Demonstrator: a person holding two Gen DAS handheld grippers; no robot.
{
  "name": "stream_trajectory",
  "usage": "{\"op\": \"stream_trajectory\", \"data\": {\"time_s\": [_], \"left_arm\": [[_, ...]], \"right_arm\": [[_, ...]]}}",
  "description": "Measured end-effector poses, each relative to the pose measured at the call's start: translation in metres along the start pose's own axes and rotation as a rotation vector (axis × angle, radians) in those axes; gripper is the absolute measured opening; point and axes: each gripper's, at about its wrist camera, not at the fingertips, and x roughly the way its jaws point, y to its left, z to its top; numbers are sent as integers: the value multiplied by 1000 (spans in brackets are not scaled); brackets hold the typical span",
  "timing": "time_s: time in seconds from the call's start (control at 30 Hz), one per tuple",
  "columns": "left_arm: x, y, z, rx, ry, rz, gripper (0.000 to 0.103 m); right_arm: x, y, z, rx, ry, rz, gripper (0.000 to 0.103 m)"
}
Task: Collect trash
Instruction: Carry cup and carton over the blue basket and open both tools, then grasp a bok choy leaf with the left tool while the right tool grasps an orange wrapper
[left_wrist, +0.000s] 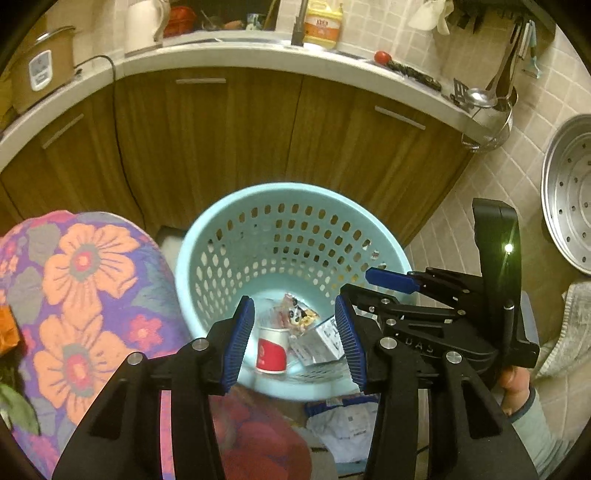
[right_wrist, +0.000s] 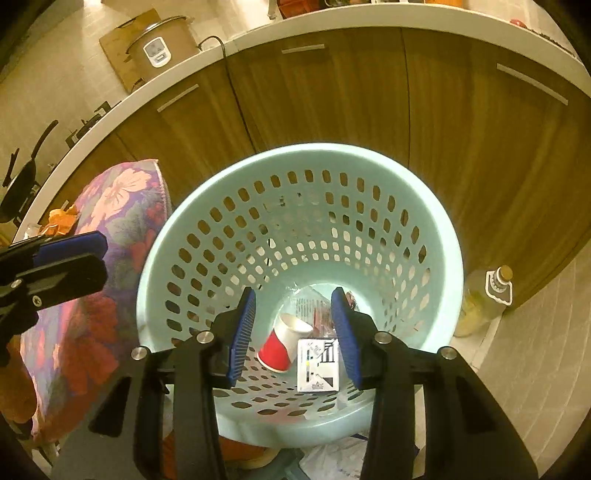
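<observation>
A light blue perforated waste basket (left_wrist: 207, 236) (right_wrist: 155, 266) stands on the floor before the wooden cabinets. Inside lie a red and white paper cup (left_wrist: 271, 350) (right_wrist: 280, 347), a small white carton (left_wrist: 319, 343) (right_wrist: 318, 365) and a printed snack wrapper (left_wrist: 297, 314). My left gripper (left_wrist: 295, 343) is open and empty above the basket's near rim. My right gripper (right_wrist: 295, 332) is open and empty above the basket; it also shows in the left wrist view (left_wrist: 399, 291). My left gripper shows at the left edge of the right wrist view (right_wrist: 55, 266).
A flowered cushion (left_wrist: 81, 295) (right_wrist: 110, 236) sits left of the basket. A crumpled white and blue bag (left_wrist: 343, 424) lies on the floor below the basket. A bottle (right_wrist: 484, 302) stands at the right by the cabinets (left_wrist: 221, 140). A metal steamer tray (left_wrist: 569, 192) leans on the tiled wall.
</observation>
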Motion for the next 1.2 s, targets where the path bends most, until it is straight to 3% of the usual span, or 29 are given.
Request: {"op": "stream_trajectory", "data": {"time_s": [0.2, 0.43, 0.57, 0.77, 0.9, 1.1, 1.2], "left_arm": [[-52, 10, -12, 3, -111, 74, 44], [-121, 47, -33, -82, -252, 151, 45], [-166, 86, -63, -163, -334, 294, 45], [-213, 154, -113, -350, -403, 457, 45], [-223, 190, -144, -455, -398, 525, 45], [-207, 213, -170, -524, -326, 538, 45], [-190, 217, -172, -534, -274, 541, 45]], "right_arm": [[-25, 33, 11, -58, -65, 66, 39], [-50, 111, 28, -192, -140, 180, 40], [-51, 171, 34, -300, -141, 261, 42], [-34, 252, 35, -451, -147, 308, 44], [-9, 296, 34, -516, -134, 339, 44], [28, 336, 36, -583, -75, 342, 44], [37, 349, 37, -608, -72, 339, 59]]}}
